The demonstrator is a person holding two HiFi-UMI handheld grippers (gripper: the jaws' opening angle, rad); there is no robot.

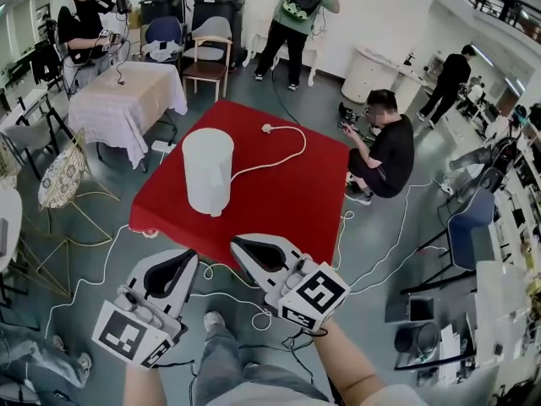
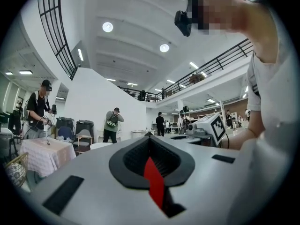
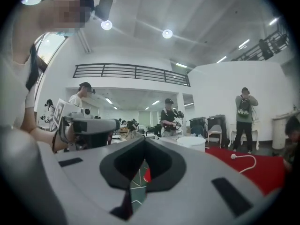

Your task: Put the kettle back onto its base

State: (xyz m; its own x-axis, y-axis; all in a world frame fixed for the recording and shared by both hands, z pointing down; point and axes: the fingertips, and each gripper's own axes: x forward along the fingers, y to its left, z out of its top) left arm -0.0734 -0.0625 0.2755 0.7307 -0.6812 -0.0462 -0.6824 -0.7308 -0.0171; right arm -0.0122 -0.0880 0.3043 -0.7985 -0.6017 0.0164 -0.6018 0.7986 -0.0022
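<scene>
Both held level just short of the red table (image 1: 292, 205), my left gripper (image 1: 189, 255) has its jaws pressed together on nothing, my right gripper (image 1: 237, 244) likewise closed and empty; the white kettle (image 1: 208, 172) stands upright on that table, well ahead, its cord (image 1: 294, 153) curling toward the far edge.

Red table (image 1: 287, 201) centre; person (image 1: 389, 155) crouching beside it; white-clothed table (image 1: 127, 100), wooden chair (image 1: 207, 62) beyond.
</scene>
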